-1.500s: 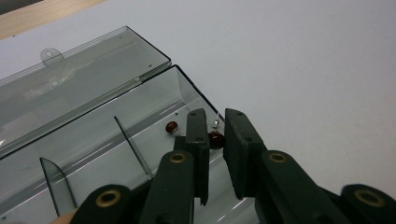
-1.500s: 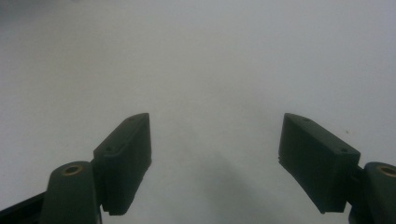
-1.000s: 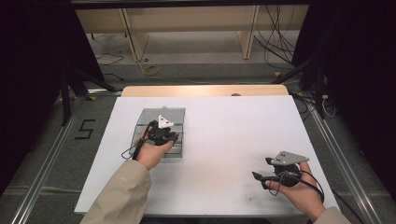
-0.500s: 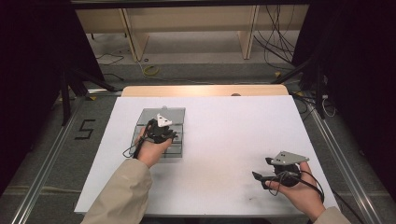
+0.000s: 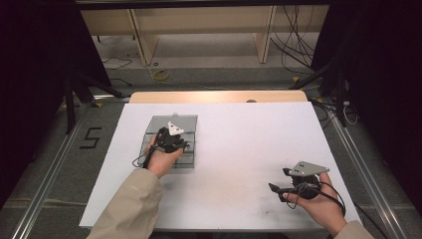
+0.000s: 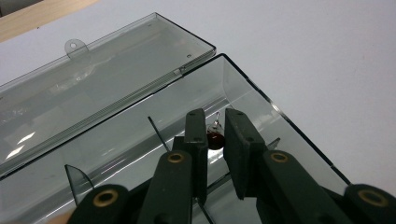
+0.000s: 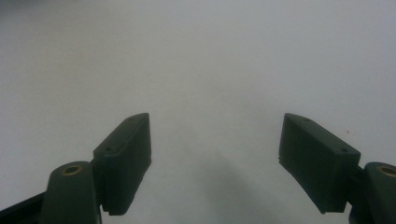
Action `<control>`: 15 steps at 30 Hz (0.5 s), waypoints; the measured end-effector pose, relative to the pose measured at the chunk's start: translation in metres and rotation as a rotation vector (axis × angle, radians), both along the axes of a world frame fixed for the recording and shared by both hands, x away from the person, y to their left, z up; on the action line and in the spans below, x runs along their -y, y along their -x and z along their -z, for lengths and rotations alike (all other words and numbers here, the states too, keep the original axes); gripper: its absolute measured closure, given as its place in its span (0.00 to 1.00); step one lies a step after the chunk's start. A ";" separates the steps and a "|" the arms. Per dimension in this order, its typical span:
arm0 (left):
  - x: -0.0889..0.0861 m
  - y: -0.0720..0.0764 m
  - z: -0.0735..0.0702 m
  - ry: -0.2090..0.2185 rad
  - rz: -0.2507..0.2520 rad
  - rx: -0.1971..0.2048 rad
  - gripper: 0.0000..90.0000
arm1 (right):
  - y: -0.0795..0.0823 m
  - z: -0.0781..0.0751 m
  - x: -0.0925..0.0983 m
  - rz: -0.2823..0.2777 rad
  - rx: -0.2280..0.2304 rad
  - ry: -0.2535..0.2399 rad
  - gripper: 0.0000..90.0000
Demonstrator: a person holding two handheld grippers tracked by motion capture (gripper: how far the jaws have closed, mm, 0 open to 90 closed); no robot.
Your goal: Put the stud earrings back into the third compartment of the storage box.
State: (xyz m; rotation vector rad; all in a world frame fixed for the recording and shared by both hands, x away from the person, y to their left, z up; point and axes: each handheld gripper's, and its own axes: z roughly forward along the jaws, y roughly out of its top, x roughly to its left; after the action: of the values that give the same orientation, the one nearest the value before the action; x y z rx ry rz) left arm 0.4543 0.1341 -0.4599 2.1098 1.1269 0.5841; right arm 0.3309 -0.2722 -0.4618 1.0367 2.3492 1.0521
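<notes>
Left tongs (image 5: pixel 175 141) over clear box (image 5: pixel 171 124)

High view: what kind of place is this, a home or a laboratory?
Probably a laboratory or recording rig, not a home: a white-covered table framed by metal rails, loose cables on the floor behind, dark curtains at both sides, and a person working with a hand-held gripper in each hand.

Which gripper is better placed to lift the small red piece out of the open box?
Left gripper: its jaws flank the red piece inside the box. The right gripper is far off.
</notes>
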 end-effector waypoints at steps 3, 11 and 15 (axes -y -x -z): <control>0.000 0.000 0.000 0.002 0.001 0.000 0.87 | 0.000 0.000 0.000 0.001 -0.001 -0.001 0.29; -0.001 0.000 -0.002 0.006 -0.002 0.008 0.83 | 0.000 0.000 0.000 0.001 -0.003 -0.002 0.29; -0.001 0.003 -0.005 0.017 0.001 0.014 0.81 | 0.000 0.000 0.000 0.002 -0.004 -0.003 0.29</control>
State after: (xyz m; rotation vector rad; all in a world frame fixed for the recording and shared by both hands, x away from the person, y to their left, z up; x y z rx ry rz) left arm 0.4517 0.1346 -0.4553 2.0880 1.1196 0.5863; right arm 0.3310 -0.2721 -0.4619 1.0425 2.3500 1.0541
